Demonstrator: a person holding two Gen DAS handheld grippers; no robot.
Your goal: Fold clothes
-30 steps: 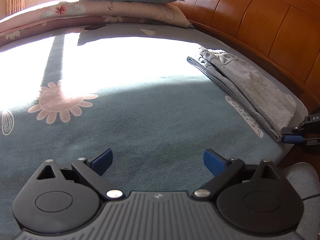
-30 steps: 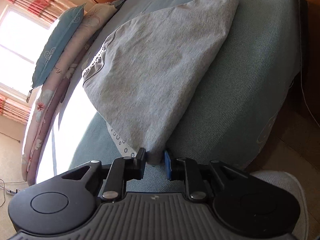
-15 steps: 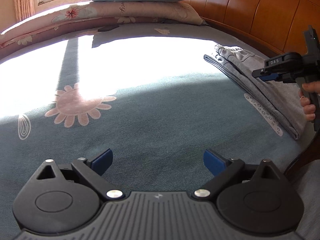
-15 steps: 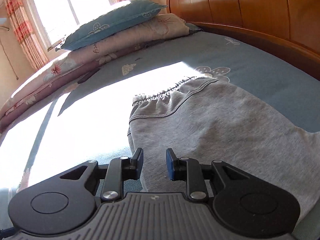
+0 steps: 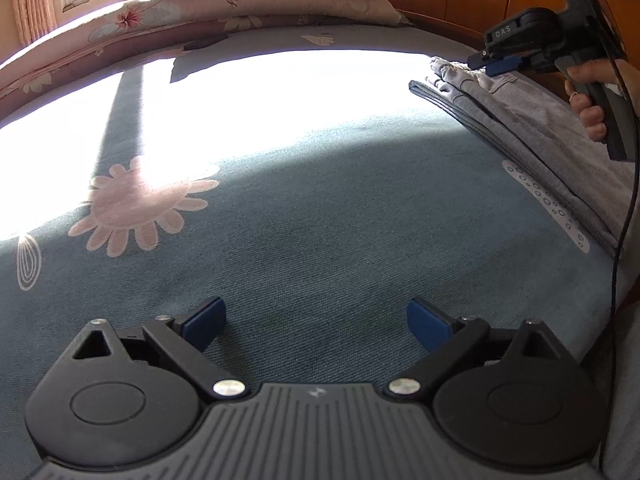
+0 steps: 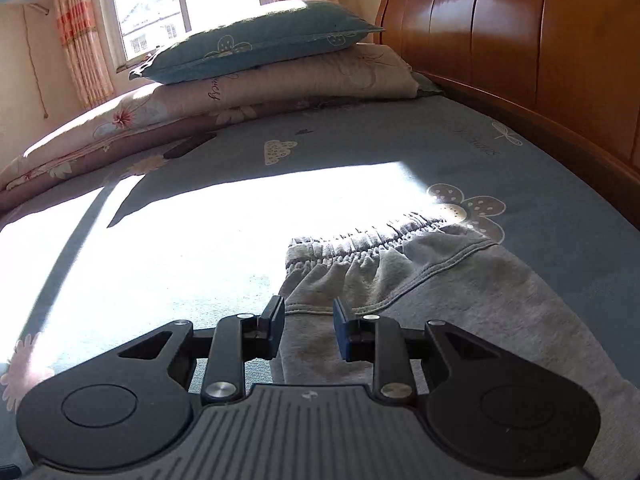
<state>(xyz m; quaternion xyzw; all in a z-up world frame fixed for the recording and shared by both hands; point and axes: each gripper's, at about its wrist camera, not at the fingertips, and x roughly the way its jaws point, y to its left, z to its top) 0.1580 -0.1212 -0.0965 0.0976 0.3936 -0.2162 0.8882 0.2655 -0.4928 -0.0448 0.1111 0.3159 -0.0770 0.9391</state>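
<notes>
- The folded grey trousers (image 6: 460,300) lie near the bed's (image 5: 320,260) right edge, alongside the wooden headboard (image 6: 520,40), waistband toward the stacked pillows (image 6: 260,56).
- The right gripper (image 6: 308,322) hovers just above the waistband end; its fingers (image 6: 274,326), which have just been opening, stand a narrow gap apart with nothing pinched between them.
- The left gripper (image 5: 316,324) hangs over bare sheet, fingers (image 5: 204,322) spread wide and empty.
- A broad stretch of open blue sheet, partly sunlit, lies left of the trousers.
</notes>
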